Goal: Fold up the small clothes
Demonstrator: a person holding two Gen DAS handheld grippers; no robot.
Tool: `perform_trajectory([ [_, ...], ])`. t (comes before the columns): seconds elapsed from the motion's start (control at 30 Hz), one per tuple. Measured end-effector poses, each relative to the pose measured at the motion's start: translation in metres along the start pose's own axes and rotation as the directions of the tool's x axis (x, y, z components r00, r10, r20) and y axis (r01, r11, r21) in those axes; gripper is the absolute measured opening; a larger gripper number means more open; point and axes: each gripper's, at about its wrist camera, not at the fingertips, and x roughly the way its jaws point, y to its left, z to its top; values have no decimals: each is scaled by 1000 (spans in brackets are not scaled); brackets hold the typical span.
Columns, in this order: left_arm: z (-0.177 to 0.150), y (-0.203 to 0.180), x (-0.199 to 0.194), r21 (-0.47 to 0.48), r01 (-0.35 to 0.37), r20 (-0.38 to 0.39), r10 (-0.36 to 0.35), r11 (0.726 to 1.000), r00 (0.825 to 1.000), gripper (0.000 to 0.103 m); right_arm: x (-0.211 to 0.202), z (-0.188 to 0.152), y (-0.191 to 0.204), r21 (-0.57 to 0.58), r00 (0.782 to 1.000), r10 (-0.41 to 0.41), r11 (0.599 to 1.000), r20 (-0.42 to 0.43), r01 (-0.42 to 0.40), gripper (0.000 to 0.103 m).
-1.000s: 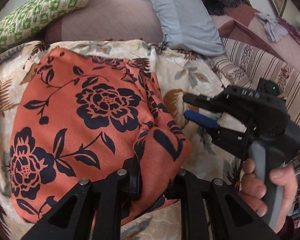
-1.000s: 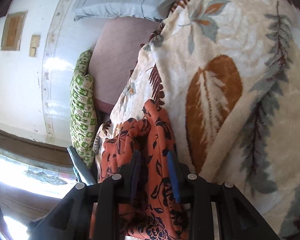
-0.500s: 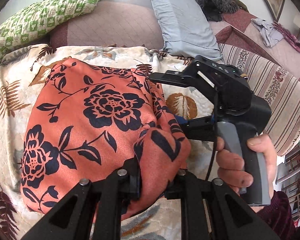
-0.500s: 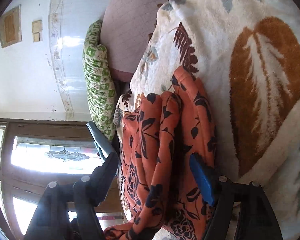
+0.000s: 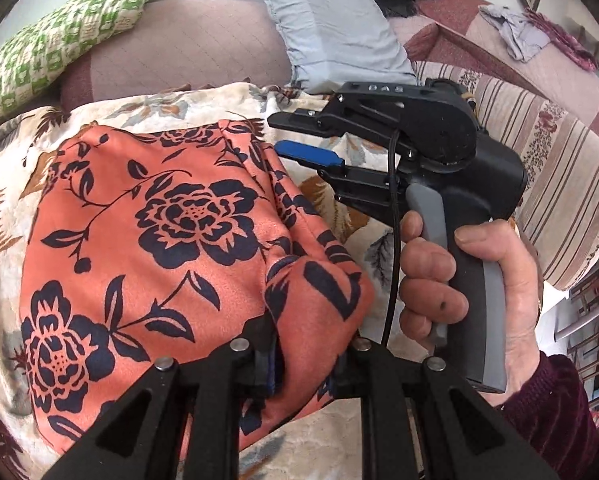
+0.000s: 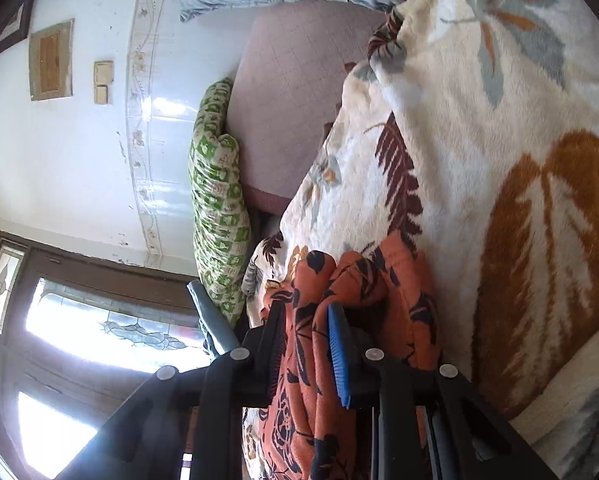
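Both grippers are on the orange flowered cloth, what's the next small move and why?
Probably lift both and fold the right edge over: the left gripper pinches the near corner of the orange cloth, and the right gripper, its jaws having just closed further, has the far corner between them.

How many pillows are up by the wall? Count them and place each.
2. A green-and-white checked pillow lies at the far left, against the mauve quilted cushion. A pale blue pillow leans to that cushion's right. Others may be hidden beyond the frame.
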Motion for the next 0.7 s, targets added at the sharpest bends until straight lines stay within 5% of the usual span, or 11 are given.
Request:
perform_trajectory([
  [0.17,-15,-13,32,129,45,-44,-39,991,998,21,-19,11,-13,5,997,-67,998,47,66,24],
  [0.3,-19,-10,11,121,117,-62,-110,986,992,57,-21,8,-1,-63,999,-45,997,13,46,26],
  [0.43,-26,-1,-36,108,151,-27,-149,983,988,63,-7,-7,27,-169,999,9,985,-51,-17,26],
  [0.5,-32,10,-64,139,109,46,-116,984,992,68,4,-18,37,-221,996,-9,975,-90,-12,26],
  [0.6,-29,40,-82,111,-36,113,24,993,993,74,23,-31,40,-255,988,-80,966,-132,44,26],
  [0.7,-19,85,-68,-22,-108,33,109,994,994,75,35,-30,19,-201,974,-181,968,-138,152,25],
])
